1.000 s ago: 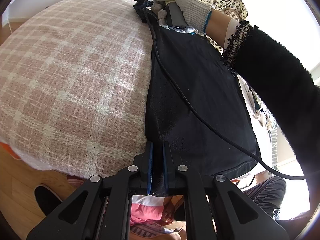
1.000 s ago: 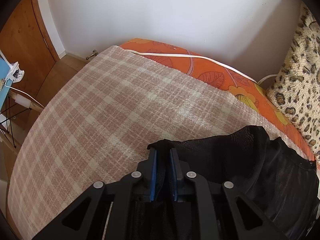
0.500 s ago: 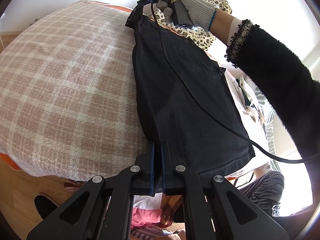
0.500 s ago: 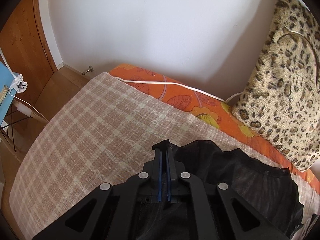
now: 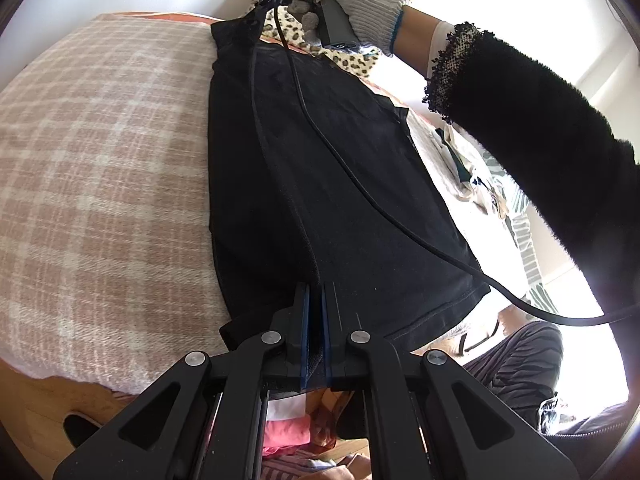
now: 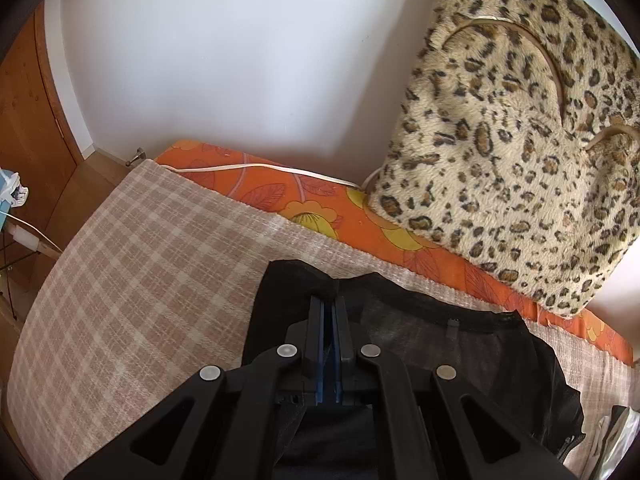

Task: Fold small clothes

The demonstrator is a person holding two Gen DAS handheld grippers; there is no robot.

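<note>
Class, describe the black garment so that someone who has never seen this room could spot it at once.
Find the bed under the pink plaid blanket. Stretched above it, between the left gripper and the right gripper, hangs the black garment. It is the only plain black cloth, unlike the leopard-print cushion behind.

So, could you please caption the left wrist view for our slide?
Left gripper and right gripper stretch a black garment above the plaid blanket.

One black garment, two grippers — one leopard cushion.
</note>
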